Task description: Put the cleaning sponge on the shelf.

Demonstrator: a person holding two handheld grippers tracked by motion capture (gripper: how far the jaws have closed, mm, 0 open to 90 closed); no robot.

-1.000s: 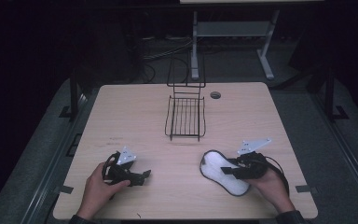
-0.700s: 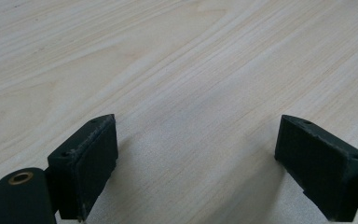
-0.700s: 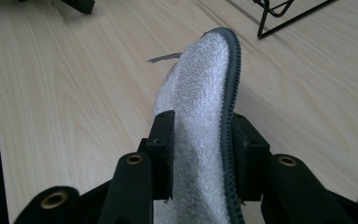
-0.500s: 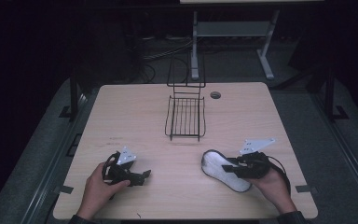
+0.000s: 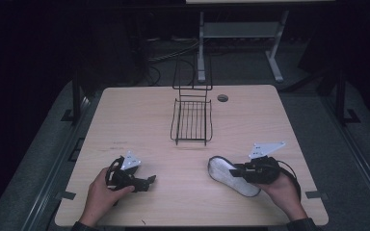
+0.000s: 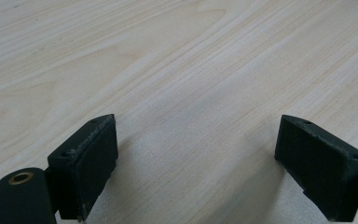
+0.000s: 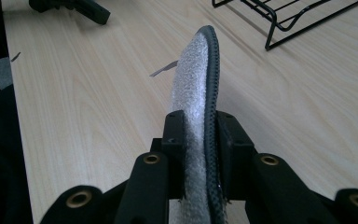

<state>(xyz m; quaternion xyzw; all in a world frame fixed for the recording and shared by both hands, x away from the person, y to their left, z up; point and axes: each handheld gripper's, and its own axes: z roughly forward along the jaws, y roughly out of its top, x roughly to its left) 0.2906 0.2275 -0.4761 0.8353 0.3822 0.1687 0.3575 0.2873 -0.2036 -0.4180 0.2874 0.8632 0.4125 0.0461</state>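
No writing is legible anywhere. The worktop (image 5: 139, 115) carries a black wire rack (image 5: 191, 120) at centre rear. My right tongs (image 7: 200, 135) are clamped on a grey insole (image 7: 196, 74) with a dark stitched edge, near the front right. My left tongs (image 6: 196, 158) rest front left, spread wide, holding nothing.

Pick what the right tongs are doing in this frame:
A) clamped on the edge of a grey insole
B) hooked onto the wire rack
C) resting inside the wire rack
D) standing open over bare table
A: in the right gripper view the right tongs have both jaws pressed against the fuzzy grey insole, which stands on edge between them, while the wire rack sits apart farther up the table.
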